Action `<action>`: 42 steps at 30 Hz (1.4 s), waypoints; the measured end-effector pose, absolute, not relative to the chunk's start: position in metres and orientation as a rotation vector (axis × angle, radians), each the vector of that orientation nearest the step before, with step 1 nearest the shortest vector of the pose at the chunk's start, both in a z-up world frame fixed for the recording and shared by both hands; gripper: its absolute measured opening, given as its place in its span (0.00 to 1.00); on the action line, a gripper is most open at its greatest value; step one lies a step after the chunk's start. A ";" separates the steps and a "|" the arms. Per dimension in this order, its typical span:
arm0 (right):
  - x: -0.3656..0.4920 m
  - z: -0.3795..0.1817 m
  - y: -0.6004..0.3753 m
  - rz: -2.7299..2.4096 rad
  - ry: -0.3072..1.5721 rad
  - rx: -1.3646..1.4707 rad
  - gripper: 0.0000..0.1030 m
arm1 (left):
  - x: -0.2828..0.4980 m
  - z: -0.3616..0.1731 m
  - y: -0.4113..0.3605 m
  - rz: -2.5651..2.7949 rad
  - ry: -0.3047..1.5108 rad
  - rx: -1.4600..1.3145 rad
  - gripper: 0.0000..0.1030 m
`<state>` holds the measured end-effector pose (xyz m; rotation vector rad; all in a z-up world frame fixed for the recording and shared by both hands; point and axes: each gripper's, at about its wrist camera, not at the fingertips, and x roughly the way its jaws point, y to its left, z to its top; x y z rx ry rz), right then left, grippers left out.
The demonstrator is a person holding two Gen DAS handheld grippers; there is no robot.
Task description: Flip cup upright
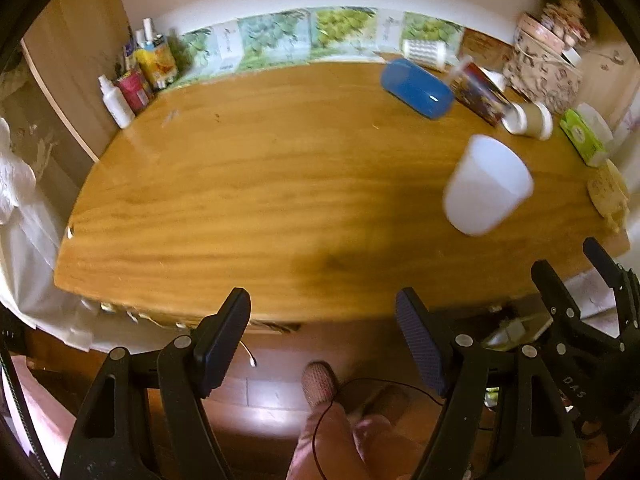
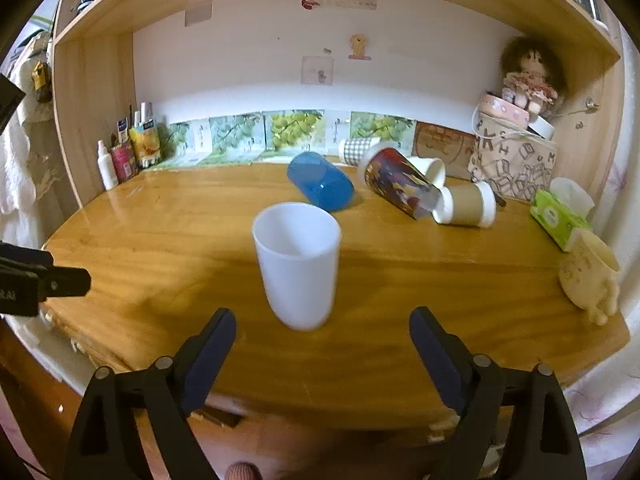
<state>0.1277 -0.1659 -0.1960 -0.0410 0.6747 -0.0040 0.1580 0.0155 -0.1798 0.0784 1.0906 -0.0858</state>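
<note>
A white plastic cup [image 2: 297, 265] stands upright on the wooden desk [image 2: 160, 240], mouth up, just beyond my right gripper [image 2: 322, 322], which is open and empty. The cup also shows in the left wrist view [image 1: 486, 186] at the right. My left gripper [image 1: 323, 305] is open and empty, over the desk's front edge, well left of the cup. The right gripper's fingers [image 1: 560, 284] show at the lower right of the left wrist view.
A blue cup [image 2: 320, 181], a printed cup [image 2: 400, 182] and a brown paper cup [image 2: 466, 204] lie on their sides behind. A cream mug [image 2: 590, 276] and green tissue pack [image 2: 560, 216] sit at the right. Bottles [image 2: 120, 156] stand back left.
</note>
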 end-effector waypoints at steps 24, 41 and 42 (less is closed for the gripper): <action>0.024 -0.052 -0.219 0.101 0.670 0.211 0.99 | 0.066 -0.060 -0.023 -0.058 0.785 -0.039 0.91; -0.032 -0.013 -0.220 -0.041 0.415 0.118 0.99 | 0.011 -0.018 -0.022 0.000 0.450 -0.078 1.00; -0.033 -0.012 -0.219 -0.037 0.405 0.114 0.99 | 0.008 -0.017 -0.022 0.004 0.438 -0.074 1.00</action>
